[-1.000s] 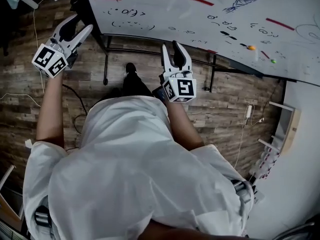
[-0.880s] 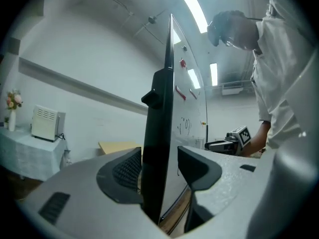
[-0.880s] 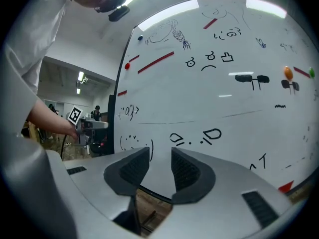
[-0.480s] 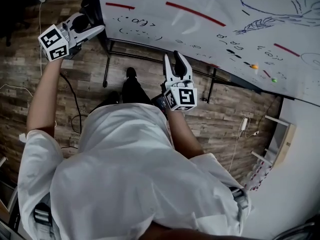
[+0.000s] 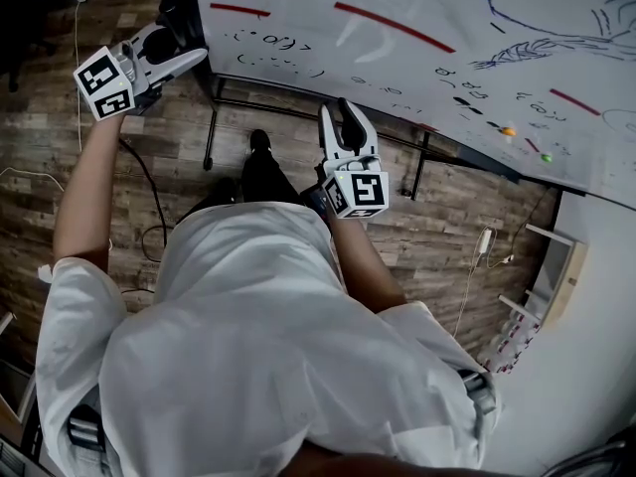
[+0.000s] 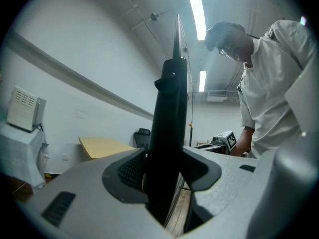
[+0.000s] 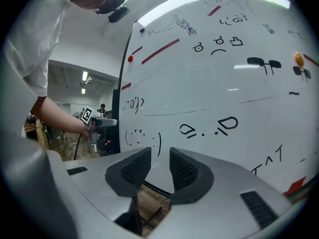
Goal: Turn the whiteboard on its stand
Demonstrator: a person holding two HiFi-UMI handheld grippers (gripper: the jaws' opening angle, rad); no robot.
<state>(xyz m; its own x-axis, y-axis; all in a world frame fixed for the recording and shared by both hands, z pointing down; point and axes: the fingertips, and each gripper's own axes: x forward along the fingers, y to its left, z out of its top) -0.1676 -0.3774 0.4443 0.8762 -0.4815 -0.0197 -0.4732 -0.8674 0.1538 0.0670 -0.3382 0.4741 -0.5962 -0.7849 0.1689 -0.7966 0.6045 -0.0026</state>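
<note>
Whiteboard [image 5: 397, 8]: on black stand [image 5: 212, 127], marker scribbles + red lines; top of head view, above wood floor [image 5: 447, 237].
L gripper [image 5: 182, 50]: clamped on board's black side edge, at left in head view.
R gripper [image 5: 336, 110]: jaws part-open, just been closing, nothing betw. them; tips near board's lower edge.

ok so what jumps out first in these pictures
The big whiteboard, scrawled with red strokes and blue doodles, fills the top of the head view. The left hand-held gripper clamps its dark side edge. The right hand-held gripper points at its lower edge, its jaws just closing with nothing between them.
</note>
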